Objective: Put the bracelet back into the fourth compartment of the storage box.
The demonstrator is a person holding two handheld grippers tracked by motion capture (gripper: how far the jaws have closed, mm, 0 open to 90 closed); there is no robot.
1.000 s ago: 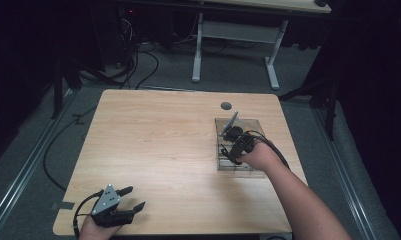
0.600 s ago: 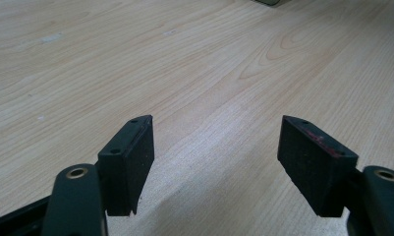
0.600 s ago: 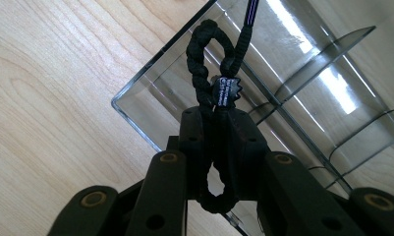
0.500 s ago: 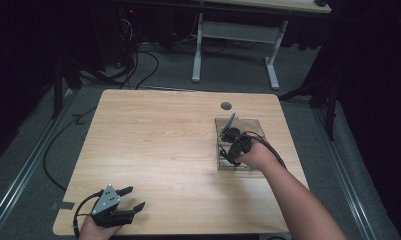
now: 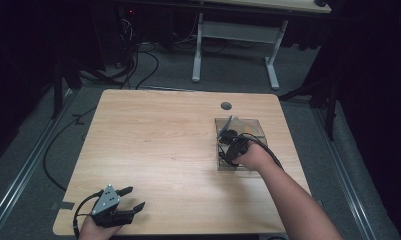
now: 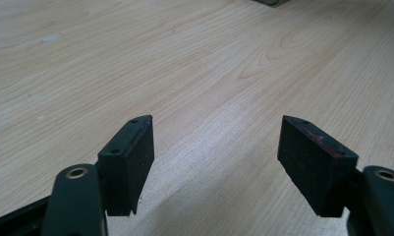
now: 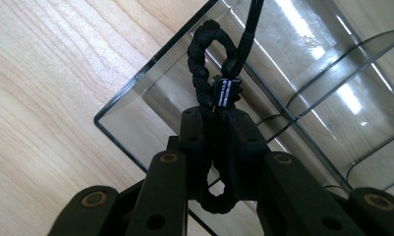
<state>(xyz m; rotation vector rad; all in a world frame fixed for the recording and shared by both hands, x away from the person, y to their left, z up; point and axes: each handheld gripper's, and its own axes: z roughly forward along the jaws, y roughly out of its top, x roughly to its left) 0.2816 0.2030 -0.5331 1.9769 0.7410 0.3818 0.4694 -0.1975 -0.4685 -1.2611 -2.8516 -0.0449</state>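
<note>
A clear plastic box (image 5: 248, 131) with inner dividers stands on the right half of the wooden table (image 5: 163, 145). My right gripper (image 5: 228, 150) hovers over its near part, shut on a black braided cord (image 7: 204, 59) that loops up past a small labelled tag (image 7: 225, 93). The cord hangs over the clear plastic box (image 7: 150, 118) by its corner. My left gripper (image 5: 130, 199) rests at the table's front left corner, open, with only bare wood between its pads (image 6: 130, 157).
A round grommet hole (image 5: 226, 105) sits near the table's far edge. Behind the table stands a white-legged desk (image 5: 238, 35), with cables on the grey floor (image 5: 138, 65). The surroundings are dark.
</note>
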